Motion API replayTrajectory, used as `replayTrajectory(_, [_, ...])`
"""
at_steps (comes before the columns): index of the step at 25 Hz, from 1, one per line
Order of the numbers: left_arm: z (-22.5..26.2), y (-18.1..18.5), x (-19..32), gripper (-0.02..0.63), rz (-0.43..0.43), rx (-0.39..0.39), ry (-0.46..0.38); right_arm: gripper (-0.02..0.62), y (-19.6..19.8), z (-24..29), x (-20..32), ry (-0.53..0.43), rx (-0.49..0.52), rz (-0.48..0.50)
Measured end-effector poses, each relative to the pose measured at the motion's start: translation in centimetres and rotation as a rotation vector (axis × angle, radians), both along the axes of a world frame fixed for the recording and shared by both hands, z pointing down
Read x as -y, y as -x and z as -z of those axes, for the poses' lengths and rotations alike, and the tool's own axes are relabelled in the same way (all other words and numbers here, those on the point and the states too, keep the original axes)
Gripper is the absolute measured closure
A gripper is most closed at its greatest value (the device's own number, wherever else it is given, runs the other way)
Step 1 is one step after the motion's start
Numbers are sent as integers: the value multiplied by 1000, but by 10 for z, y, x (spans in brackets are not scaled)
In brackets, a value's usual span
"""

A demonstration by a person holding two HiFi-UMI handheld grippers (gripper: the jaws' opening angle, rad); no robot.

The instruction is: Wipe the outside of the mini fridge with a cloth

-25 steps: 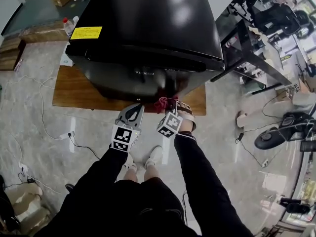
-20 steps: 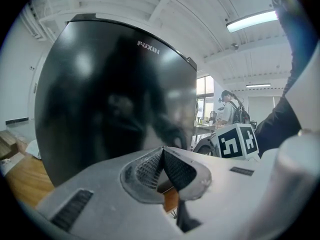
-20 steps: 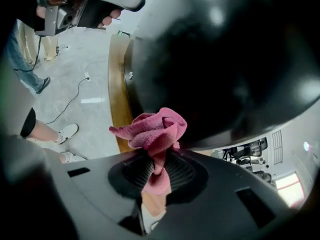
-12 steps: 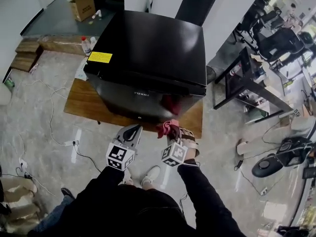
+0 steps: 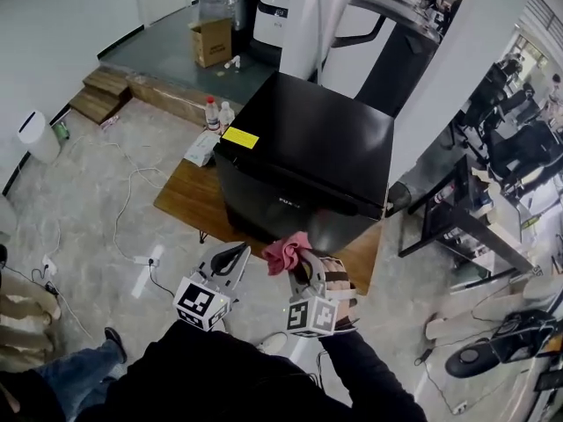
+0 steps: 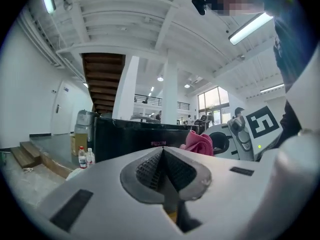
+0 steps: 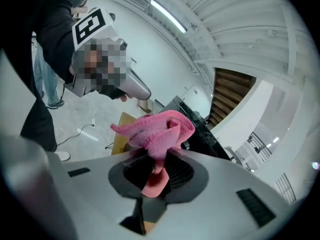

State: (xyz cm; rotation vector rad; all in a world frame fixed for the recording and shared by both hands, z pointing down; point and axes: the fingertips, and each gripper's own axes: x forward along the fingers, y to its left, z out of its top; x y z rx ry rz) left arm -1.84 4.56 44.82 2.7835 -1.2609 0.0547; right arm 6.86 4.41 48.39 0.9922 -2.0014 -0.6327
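The black mini fridge (image 5: 308, 161) stands on a low wooden board (image 5: 189, 200), its door with a small logo facing me; it also shows in the left gripper view (image 6: 130, 136) and behind the cloth in the right gripper view (image 7: 200, 129). My right gripper (image 5: 299, 262) is shut on a crumpled pink cloth (image 5: 286, 251), held in the air a little in front of the fridge door, apart from it. The cloth (image 7: 157, 131) bunches above the jaws. My left gripper (image 5: 230, 258) is shut with nothing in it, beside the right one. The pink cloth (image 6: 199, 143) shows to its right.
Two plastic bottles (image 5: 217, 114) and papers (image 5: 201, 148) lie left of the fridge. A cardboard box (image 5: 211, 40) sits on the raised platform behind. A power strip with cables (image 5: 145, 259) lies on the floor at left. A black desk (image 5: 466, 227) and chairs stand at right.
The view has pulled back and up from the fridge. Both grippers have come away from the door, which the cloth was near before, and now hang lower in front of it.
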Motion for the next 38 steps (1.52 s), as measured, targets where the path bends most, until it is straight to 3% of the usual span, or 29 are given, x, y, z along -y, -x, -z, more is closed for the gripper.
replayTrajectory(4, [10,44,10,600,68,-6,-24,528,40,16,9,-12,30,35])
replayTrajectory(8, [15,98,26,600,87,-22,-39,528,91,31,28,-30,141,39])
replayTrajectory(20, [35,251,109,600,-26,-47,-75,528,262,61,109,44,604,-56])
replayTrajectory(24, [36,274,138,600,-44,-56,-79,526,299,63,131,65,760,-63])
replayTrajectory(29, [37,281,181,600,-28,-63,-91,526,318,66,165,54,901,-60])
replayTrajectory(38, [72,283,271,600,-20,-36,-121,526,320,99,257,40,1037,-92])
